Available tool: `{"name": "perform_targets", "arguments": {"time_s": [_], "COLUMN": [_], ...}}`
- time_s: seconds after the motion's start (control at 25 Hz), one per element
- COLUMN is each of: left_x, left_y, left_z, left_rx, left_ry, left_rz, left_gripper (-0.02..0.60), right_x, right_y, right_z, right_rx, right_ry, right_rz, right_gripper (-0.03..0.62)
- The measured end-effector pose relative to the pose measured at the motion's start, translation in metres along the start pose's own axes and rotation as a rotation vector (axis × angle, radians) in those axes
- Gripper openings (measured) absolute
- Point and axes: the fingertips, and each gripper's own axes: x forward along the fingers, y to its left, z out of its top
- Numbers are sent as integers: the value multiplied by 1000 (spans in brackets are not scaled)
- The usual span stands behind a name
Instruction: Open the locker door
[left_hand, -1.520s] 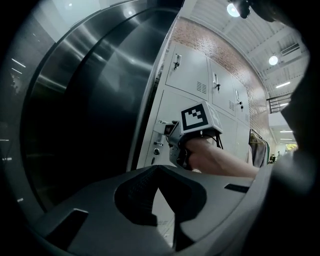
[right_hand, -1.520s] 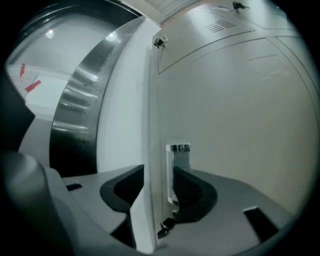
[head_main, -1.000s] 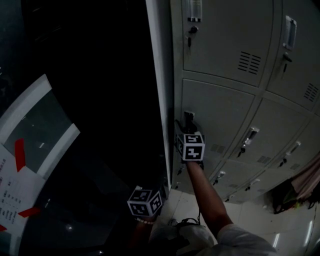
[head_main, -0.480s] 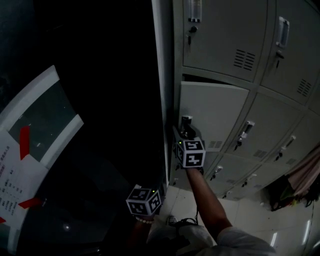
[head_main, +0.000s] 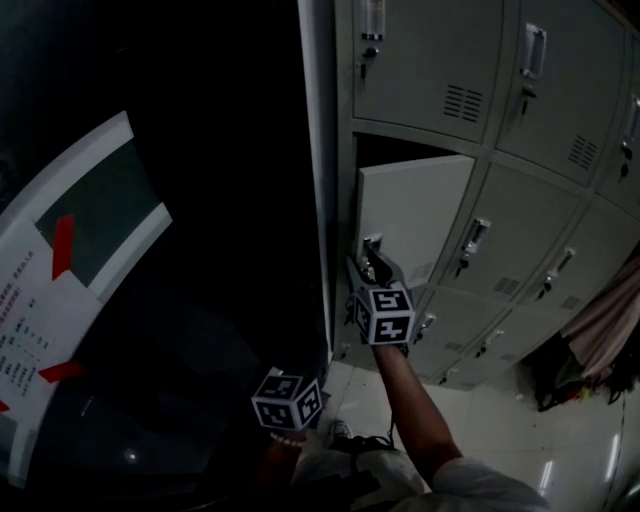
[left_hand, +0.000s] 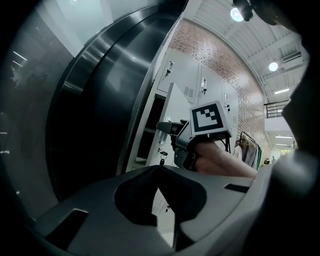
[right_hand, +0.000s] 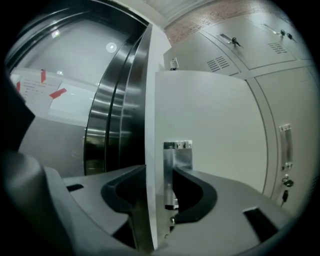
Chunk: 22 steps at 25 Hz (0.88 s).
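Observation:
The grey locker door (head_main: 410, 215) in the left column stands ajar, with a dark gap along its top. My right gripper (head_main: 368, 262) reaches level to the door's left edge, its marker cube just behind. In the right gripper view the door's edge (right_hand: 149, 150) and the metal handle plate (right_hand: 179, 157) sit between the jaws of the right gripper (right_hand: 159, 172). These have just been closing and press on both sides. My left gripper (left_hand: 159, 172) hangs lower by the dark wall, shut and holding nothing. Its marker cube (head_main: 288, 402) shows in the head view.
Closed lockers (head_main: 440, 60) with keys and handles fill the wall above, right and below. A dark curved metal wall (head_main: 200, 200) with a taped paper notice (head_main: 40, 290) stands at the left. Clothes (head_main: 600, 340) hang at the far right over the tiled floor (head_main: 500, 430).
The locker door went from flush with its frame to swung outwards, and a dark opening now shows above it. My right gripper came back towards me with the door's edge.

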Motion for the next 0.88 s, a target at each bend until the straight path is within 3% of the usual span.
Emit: {"name": "perform_targets", "arguments": {"time_s": [0.32,0.44,0.6,0.88], "left_x": [-23,-32,-39,-34], "left_y": [-36,-48,-67,-93], "left_z": [-24,-30,-31,-29], "left_rx": [6,13,31,70], "left_ry": [14,23,18,32], "left_rz": [-32,-34,-54,-96], "left_gripper": [-8,-6,-8,-8], "right_x": [-49,-64,-83,-120], "right_y": [-6,-14,-18,-34], "right_z": [-2,-1,-3,-6], "right_rx": [-18,-15,-16,-76], "right_ry": [-16,-12,-1,8], "right_rz": [-10,-26,-5,-93], "right_gripper": [169,127,130,166]}}
